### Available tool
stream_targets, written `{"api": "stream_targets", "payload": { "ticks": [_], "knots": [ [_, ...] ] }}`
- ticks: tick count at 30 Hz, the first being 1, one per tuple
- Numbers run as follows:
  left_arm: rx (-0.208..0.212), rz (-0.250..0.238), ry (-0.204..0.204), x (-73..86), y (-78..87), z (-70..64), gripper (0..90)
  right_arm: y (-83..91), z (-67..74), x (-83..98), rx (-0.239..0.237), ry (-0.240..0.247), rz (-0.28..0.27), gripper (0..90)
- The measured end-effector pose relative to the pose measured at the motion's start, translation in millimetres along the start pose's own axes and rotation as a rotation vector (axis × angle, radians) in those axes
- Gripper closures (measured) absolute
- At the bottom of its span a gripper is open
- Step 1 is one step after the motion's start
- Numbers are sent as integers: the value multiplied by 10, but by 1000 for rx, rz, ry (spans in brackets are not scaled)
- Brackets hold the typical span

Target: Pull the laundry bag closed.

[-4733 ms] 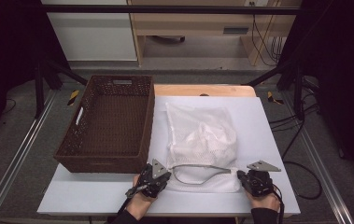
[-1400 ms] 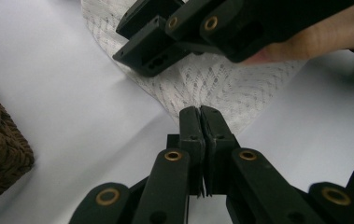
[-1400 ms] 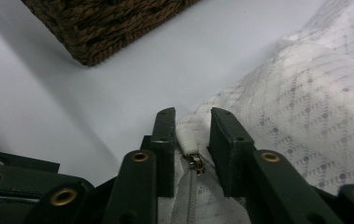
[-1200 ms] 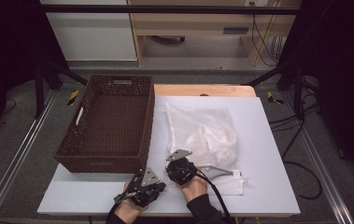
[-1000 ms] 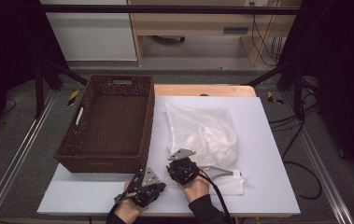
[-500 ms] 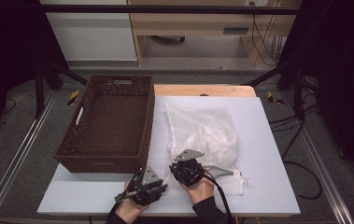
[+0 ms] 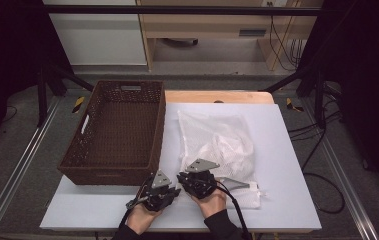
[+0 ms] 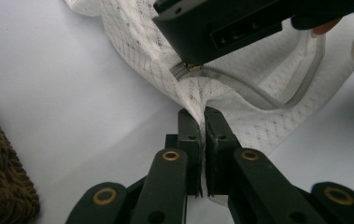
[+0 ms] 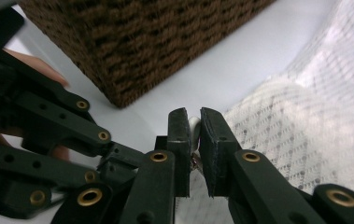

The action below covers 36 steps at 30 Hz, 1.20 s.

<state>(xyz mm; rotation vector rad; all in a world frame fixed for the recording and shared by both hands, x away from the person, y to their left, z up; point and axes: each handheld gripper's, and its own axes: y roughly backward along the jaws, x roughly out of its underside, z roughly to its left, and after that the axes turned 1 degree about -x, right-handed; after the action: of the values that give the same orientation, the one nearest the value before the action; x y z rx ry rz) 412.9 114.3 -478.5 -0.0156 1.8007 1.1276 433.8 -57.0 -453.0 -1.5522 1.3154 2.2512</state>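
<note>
High view first: a white mesh bag (image 7: 217, 147) lies on the white table (image 7: 287, 200), just to the right of a brown woven basket (image 7: 114, 137). Two hands come in from the bottom edge, close side by side at the bag's near left corner. The left gripper (image 7: 161, 192) sits just in front of the basket's near right corner. The right gripper (image 7: 197, 184) is right next to it, over the bag's near edge.

Left gripper view shows its two black jaws pressed together on a fold of the bag (image 8: 198, 105). They have just been closing, and the cloth is pinched tight between them. A grey zipper (image 8: 240, 88) curves across the bag above the jaws, and the right gripper (image 8: 240, 23) hangs over the zipper's end.

Right gripper view shows its jaws nearly together, with something small and white (image 9: 194, 126) between them. It may be the zipper's pull, but it is too small to be sure. The bag (image 9: 305, 130) spreads out to the right, the basket (image 9: 137, 42) stands behind, and the left gripper (image 9: 48, 140) is close by on the left.
</note>
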Motion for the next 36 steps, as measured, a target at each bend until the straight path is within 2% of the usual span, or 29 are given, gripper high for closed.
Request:
{"api": "stream_targets", "payload": {
  "ticks": [3, 5, 12, 20, 24, 28, 32, 34, 36],
  "knots": [
    [-18, 17, -30, 3, -6, -31, 869, -13, -16, 44, -2, -17, 16, 800],
    [-27, 21, -32, 4, -11, -44, 870, -13, -21, 64, 6, -23, 34, 761],
    [-31, 22, -42, 9, -8, -58, 868, -10, -34, 130, -2, -49, 53, 751],
    [-44, 25, -52, 16, 0, -87, 869, 27, -40, 121, 2, -59, 23, 730],
    [-42, 23, -55, 21, 3, -94, 870, 7, -54, 83, 29, -56, 38, 752],
    [-39, 22, -51, 22, 3, -91, 869, 54, -64, 108, 12, -67, 34, 762],
    [-38, 21, -49, 23, 2, -90, 869, 140, -59, 123, 7, -74, -2, 727],
    [-39, 20, -49, 24, 2, -90, 869, 187, -41, 138, 0, -62, -4, 702],
    [-41, 20, -50, 25, 2, -92, 869, 223, -35, 182, -4, -79, -4, 701]
  ]
}}
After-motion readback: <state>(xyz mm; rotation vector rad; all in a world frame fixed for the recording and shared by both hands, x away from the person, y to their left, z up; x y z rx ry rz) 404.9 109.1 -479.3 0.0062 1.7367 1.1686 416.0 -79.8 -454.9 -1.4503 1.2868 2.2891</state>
